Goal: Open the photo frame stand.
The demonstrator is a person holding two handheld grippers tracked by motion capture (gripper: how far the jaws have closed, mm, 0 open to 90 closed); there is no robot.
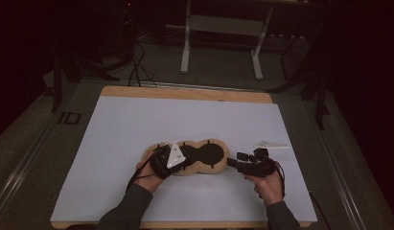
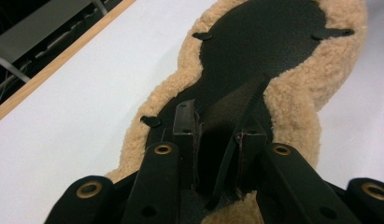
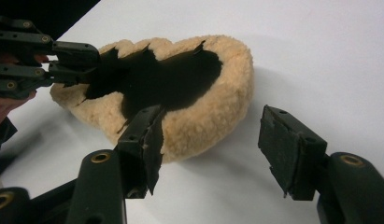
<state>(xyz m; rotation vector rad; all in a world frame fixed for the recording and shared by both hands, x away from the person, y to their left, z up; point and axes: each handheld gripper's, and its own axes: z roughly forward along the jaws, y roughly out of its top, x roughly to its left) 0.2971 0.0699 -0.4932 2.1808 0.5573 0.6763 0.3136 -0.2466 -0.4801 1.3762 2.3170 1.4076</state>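
On the white tabletop (image 1: 118,143), near the person's edge, lies a tan fleece pad (image 1: 194,157) shaped like a figure eight, black underside up, lengthwise left to right. The left gripper (image 1: 171,160) sits at its left end, the right gripper (image 1: 234,162) just off its right end.

High view: gives the layout, both hands, dark sleeves, and the grey three-cornered plate on the left gripper lying over the pad's left lobe. Finger state is too small to read there. A loose pale three-cornered plate (image 1: 271,144) lies on the tabletop just behind the right hand, apart from the pad.

Left gripper view: fingers (image 2: 184,128) narrow, pinching a raised fold of the black backing (image 2: 264,46) at the near end of the pad (image 2: 302,107). Small black tabs stick out along the fleece rim. Wooden tabletop edge (image 2: 49,70) runs at upper left.

Right gripper view: fingers (image 3: 288,149) stand wide, nothing between them. The near one overlaps the pad's (image 3: 213,112) rim in the picture; whether it touches I cannot tell. The far finger hangs over bare tabletop beside the pad. The left gripper (image 3: 75,63) shows at the far end, clamped on the black backing, lifting that edge slightly.

Beyond the tabletop: dark floor, cables (image 1: 137,67), a white desk frame (image 1: 223,43). Nothing blocks the pad except the left gripper's own plate.
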